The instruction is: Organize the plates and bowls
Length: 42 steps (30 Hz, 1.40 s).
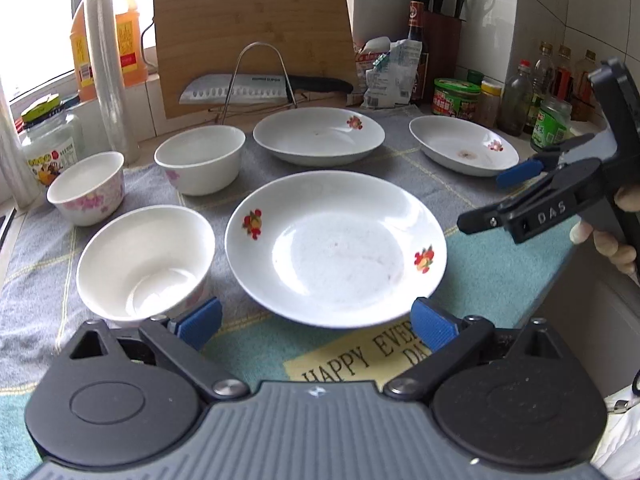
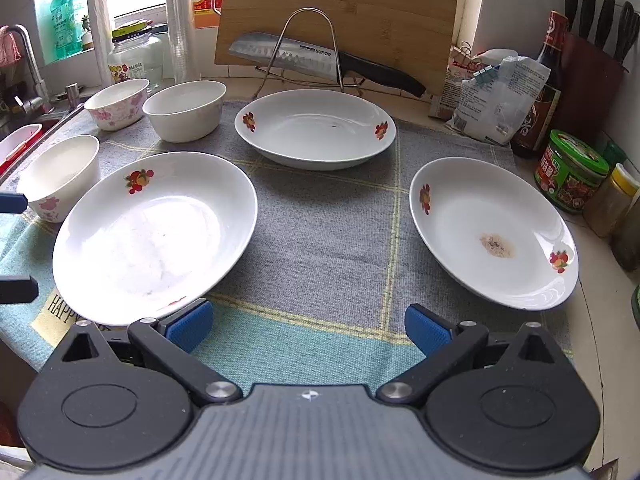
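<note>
Three white plates with fruit prints lie on the cloth mat (image 1: 496, 280). The near plate (image 1: 336, 248) (image 2: 156, 236) sits just ahead of my open left gripper (image 1: 316, 320). Another plate (image 1: 318, 134) (image 2: 316, 128) rests at the back, and a stained plate (image 1: 464, 144) (image 2: 492, 232) lies to the right. Three white bowls stand on the left: a near bowl (image 1: 144, 260) (image 2: 60, 176), a middle bowl (image 1: 200, 158) (image 2: 184, 110) and a floral bowl (image 1: 86, 186) (image 2: 118, 102). My right gripper (image 2: 308, 328) (image 1: 496, 200) hovers open over the mat between the near and stained plates, holding nothing.
A bamboo cutting board (image 1: 252, 36) and a knife (image 2: 320, 60) on a wire rack stand at the back. Jars and bottles (image 2: 572, 172) line the right wall, with a knife block (image 1: 440, 28). A sink with a tap (image 2: 28, 92) is at the left. A hand (image 1: 612, 236) holds the right gripper.
</note>
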{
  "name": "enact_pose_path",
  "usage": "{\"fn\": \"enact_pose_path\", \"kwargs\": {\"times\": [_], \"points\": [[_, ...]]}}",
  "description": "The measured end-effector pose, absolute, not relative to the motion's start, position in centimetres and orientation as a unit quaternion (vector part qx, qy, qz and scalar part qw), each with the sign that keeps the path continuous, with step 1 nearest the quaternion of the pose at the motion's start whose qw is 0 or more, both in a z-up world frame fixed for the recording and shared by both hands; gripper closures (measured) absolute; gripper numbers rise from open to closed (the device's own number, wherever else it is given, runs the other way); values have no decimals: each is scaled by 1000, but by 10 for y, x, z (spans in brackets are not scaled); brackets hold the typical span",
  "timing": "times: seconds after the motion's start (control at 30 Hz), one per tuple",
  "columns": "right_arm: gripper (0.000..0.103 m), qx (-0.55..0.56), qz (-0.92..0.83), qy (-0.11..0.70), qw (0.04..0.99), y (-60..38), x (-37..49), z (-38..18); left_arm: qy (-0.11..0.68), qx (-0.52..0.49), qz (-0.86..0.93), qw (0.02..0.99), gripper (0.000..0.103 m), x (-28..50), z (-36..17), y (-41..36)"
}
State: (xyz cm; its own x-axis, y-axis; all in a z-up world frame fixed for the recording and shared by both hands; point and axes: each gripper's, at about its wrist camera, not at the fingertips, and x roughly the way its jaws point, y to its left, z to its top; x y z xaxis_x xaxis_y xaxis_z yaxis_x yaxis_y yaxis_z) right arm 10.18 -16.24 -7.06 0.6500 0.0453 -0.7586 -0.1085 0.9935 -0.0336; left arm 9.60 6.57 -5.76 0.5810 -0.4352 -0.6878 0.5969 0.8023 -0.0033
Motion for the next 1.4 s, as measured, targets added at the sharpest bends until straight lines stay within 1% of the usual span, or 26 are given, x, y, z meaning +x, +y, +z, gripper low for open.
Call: {"fn": "enact_pose_path", "kwargs": {"times": [0.2,0.4,0.7,1.07,1.4], "points": [[0,-27,70,413,908,-142,113,-60,373,93,-294,875,3,101,-85,74],[0,-47,98,433,895,-120,132,-70,385,84,-292,872,3,107,-99,68],[0,-71,159,458,872,-106,161,-91,386,98,-278,874,3,112,-101,53],[0,-94,249,471,841,-117,195,-104,400,119,-235,878,0,115,-102,31],[0,-132,289,477,820,-114,208,-105,398,127,-251,873,0,117,-102,31]]}}
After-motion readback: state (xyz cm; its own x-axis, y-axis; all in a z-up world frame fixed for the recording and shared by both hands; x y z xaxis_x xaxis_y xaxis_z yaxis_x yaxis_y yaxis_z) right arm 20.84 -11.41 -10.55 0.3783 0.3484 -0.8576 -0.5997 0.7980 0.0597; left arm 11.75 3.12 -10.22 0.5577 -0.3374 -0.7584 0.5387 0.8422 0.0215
